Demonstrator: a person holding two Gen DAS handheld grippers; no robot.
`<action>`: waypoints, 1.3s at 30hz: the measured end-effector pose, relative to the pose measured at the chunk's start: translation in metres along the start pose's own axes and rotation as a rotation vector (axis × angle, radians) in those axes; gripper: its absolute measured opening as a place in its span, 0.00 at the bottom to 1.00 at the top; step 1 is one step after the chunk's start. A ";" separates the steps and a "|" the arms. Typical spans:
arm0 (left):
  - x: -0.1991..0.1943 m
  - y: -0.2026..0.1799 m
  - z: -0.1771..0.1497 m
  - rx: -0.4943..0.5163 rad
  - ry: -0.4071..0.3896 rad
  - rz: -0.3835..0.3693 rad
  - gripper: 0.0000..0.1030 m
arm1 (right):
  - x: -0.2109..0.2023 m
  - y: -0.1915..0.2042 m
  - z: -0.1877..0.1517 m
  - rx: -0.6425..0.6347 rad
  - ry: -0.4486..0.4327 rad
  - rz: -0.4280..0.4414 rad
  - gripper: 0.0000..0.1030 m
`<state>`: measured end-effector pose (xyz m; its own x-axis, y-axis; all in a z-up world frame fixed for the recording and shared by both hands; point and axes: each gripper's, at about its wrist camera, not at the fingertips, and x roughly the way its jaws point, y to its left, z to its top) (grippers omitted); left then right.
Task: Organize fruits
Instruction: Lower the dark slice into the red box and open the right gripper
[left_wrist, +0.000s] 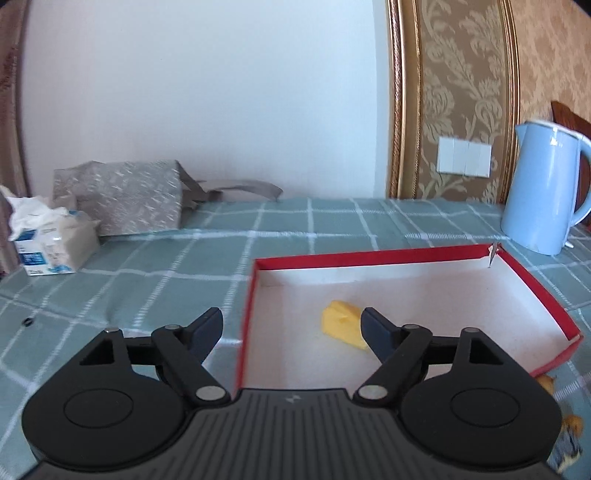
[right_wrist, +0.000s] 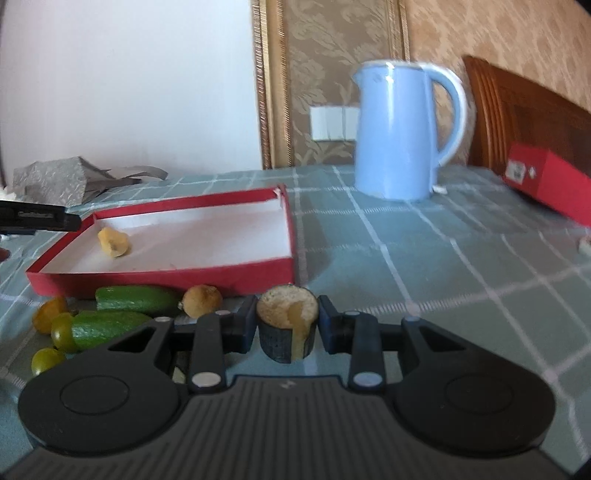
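Observation:
A shallow red tray with a white inside (left_wrist: 532, 284) lies on the green checked tablecloth; it also shows in the right wrist view (right_wrist: 166, 275). A yellow fruit piece (left_wrist: 341, 325) lies in it, also seen from the right wrist (right_wrist: 113, 242). My left gripper (left_wrist: 291, 328) is open and empty above the tray's near left corner. My right gripper (right_wrist: 287, 325) is shut on a dark-skinned cut fruit piece (right_wrist: 287, 325) with pale flesh, held in front of the tray. Two green cucumber-like pieces (right_wrist: 135, 299), a brown round fruit (right_wrist: 202, 301) and small yellow tomatoes (right_wrist: 50, 319) lie before the tray.
A light blue kettle (right_wrist: 397, 129) stands behind the tray on the right, also in the left wrist view (left_wrist: 543, 184). A red box (right_wrist: 543, 184) lies at the far right by a wooden chair. A grey bag (left_wrist: 122, 197) and a tissue box (left_wrist: 55, 243) sit at the far left.

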<state>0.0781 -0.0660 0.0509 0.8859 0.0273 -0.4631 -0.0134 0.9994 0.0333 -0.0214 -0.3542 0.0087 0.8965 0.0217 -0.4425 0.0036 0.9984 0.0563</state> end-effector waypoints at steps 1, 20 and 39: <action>-0.006 0.004 -0.003 -0.001 -0.005 -0.004 0.80 | 0.000 0.003 0.004 -0.012 -0.003 0.005 0.31; -0.028 0.037 -0.044 -0.051 0.068 -0.085 0.83 | 0.122 0.088 0.070 -0.254 0.108 0.035 0.30; -0.037 0.027 -0.059 0.027 0.072 -0.099 0.83 | 0.028 0.046 0.043 -0.127 -0.045 0.039 0.75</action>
<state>0.0178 -0.0384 0.0163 0.8466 -0.0688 -0.5278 0.0860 0.9963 0.0080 0.0232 -0.3104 0.0370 0.9139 0.0610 -0.4012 -0.0850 0.9955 -0.0423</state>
